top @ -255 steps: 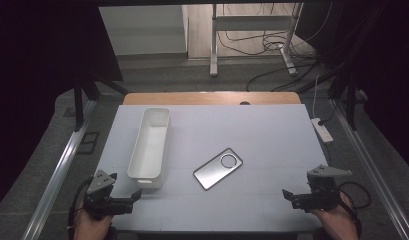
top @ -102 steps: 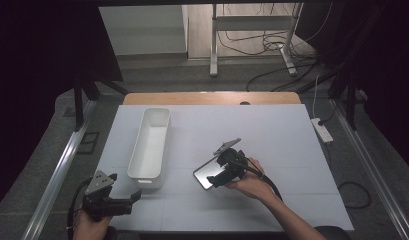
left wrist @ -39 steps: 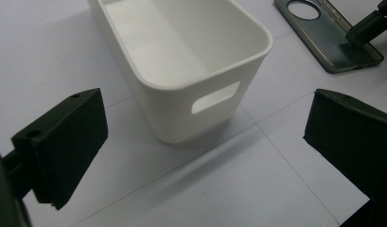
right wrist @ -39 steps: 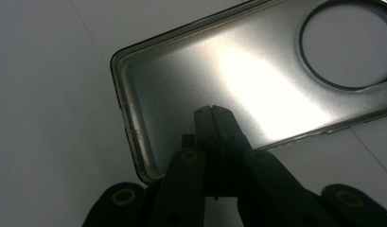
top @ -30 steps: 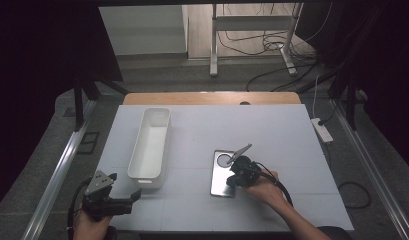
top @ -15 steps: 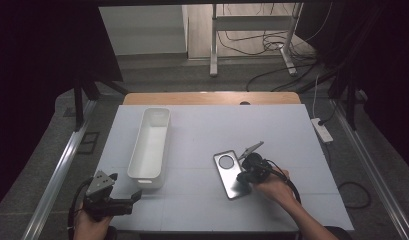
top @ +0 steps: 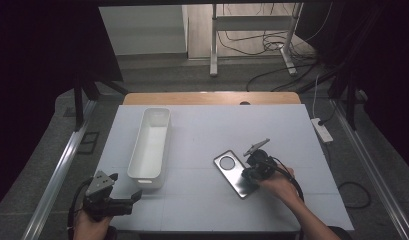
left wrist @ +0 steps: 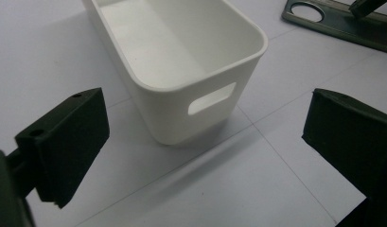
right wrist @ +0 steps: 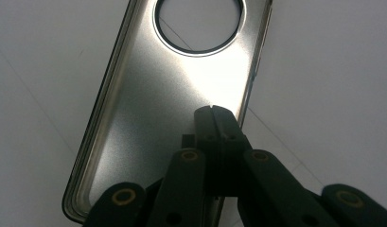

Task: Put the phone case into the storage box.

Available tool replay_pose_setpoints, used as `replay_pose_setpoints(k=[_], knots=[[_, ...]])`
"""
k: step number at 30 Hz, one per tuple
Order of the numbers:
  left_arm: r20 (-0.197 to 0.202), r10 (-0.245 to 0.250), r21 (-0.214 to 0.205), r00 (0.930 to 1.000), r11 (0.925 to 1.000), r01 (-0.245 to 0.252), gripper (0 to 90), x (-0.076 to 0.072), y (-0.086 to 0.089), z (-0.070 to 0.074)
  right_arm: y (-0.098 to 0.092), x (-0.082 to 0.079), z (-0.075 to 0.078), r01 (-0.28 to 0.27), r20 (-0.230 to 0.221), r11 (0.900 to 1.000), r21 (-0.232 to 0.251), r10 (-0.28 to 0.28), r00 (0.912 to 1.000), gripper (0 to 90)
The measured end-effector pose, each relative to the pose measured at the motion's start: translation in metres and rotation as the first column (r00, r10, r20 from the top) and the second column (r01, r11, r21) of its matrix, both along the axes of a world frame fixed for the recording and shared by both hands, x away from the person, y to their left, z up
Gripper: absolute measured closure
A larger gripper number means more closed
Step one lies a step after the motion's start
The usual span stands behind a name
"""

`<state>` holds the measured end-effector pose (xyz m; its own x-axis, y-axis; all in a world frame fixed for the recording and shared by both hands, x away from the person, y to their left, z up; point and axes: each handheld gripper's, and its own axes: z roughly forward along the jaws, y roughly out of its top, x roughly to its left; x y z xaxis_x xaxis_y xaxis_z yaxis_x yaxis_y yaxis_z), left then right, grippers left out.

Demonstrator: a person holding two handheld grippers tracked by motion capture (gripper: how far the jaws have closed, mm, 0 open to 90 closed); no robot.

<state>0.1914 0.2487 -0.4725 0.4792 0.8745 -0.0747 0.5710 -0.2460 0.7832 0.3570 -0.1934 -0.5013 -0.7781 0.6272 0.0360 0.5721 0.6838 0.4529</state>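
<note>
Swung round since a moment ago, the phone case now lies slanted with its round cut-out toward the far left, and the right gripper has gone with it; from the high view that gripper sits on the case's right edge, the hand behind it, likely pivoting the case flat on the table; the left gripper waits at the near-left corner, well apart; the white bin stands between the two, empty, nothing barring the way to it.

Left gripper view: jaws spread wide on nothing, aimed at the bin's near end and its handle slot; the case shows far off at top right.

Right gripper view: jaws pressed together over the case's right rim, seemingly pinching that thin edge, a sensible hold on something so flat; bare table all round.
</note>
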Motion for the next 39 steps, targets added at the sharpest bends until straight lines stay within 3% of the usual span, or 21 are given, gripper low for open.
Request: replay_pose_setpoints(k=[3, 11, 12, 14, 22, 27, 28, 33, 36, 39], knots=[[-0.003, -0.002, -0.003, 1.0, 1.0, 0.002, 2.5, 0.0, 0.0, 0.0, 0.0, 0.0, 0.0, 0.006, -0.005, 1.0, 0.008, -0.005, 1.0, 88.7], [-0.016, -0.011, -0.008, 0.9998, 0.9999, 0.011, 3.2, 0.002, 0.001, 0.0, -0.001, -0.006, 0.015, -0.004, 0.041, 0.9979, 0.064, 0.001, 0.9991, 72.5], [-0.017, -0.023, -0.018, 0.9996, 0.9996, 0.022, 4.5, 0.002, 0.001, 0.0, -0.002, -0.008, 0.02, 0.003, 0.05, 0.997, 0.077, -0.007, 0.9987, 63.9], [-0.017, -0.026, -0.02, 0.9995, 0.9995, 0.026, 4.8, 0.002, 0.001, 0.0, -0.003, -0.009, 0.02, 0.007, 0.047, 0.9966, 0.083, -0.011, 0.9988, 61.7], [-0.017, -0.018, -0.004, 0.9997, 0.9998, 0.018, 1.9, 0.002, 0.0, 0.0, -0.017, -0.011, 0.029, 0.066, 0.096, 0.9927, 0.102, -0.076, 0.9925, 26.4], [-0.02, -0.015, -0.02, 0.9997, 0.9997, 0.014, 1.1, 0.002, 0.001, 0.0, -0.028, -0.007, 0.026, 0.112, 0.053, 0.9848, 0.132, -0.12, 0.9914, 6.8], [-0.02, -0.015, -0.02, 0.9997, 0.9997, 0.014, 1.0, 0.002, 0.001, 0.0, -0.029, -0.006, 0.025, 0.109, 0.061, 0.9861, 0.126, -0.117, 0.9912, 3.7], [-0.021, -0.016, -0.016, 0.9996, 0.9997, 0.016, 0.4, 0.002, 0.001, 0.0, -0.031, -0.004, 0.024, 0.126, 0.056, 0.9854, 0.114, -0.133, 0.9895, 0.9], [-0.018, -0.016, -0.007, 0.9997, 0.9998, 0.016, 0.0, 0.002, 0.0, 0.0, -0.029, -0.003, 0.022, 0.13, 0.023, 0.9858, 0.106, -0.133, 0.9908, 1.4], [-0.019, -0.014, -0.008, 0.9997, 0.9999, 0.014, 0.0, 0.002, 0.001, 0.0, -0.026, -0.003, 0.02, 0.129, 0.023, 0.9889, 0.073, -0.131, 0.991, 11.8]])
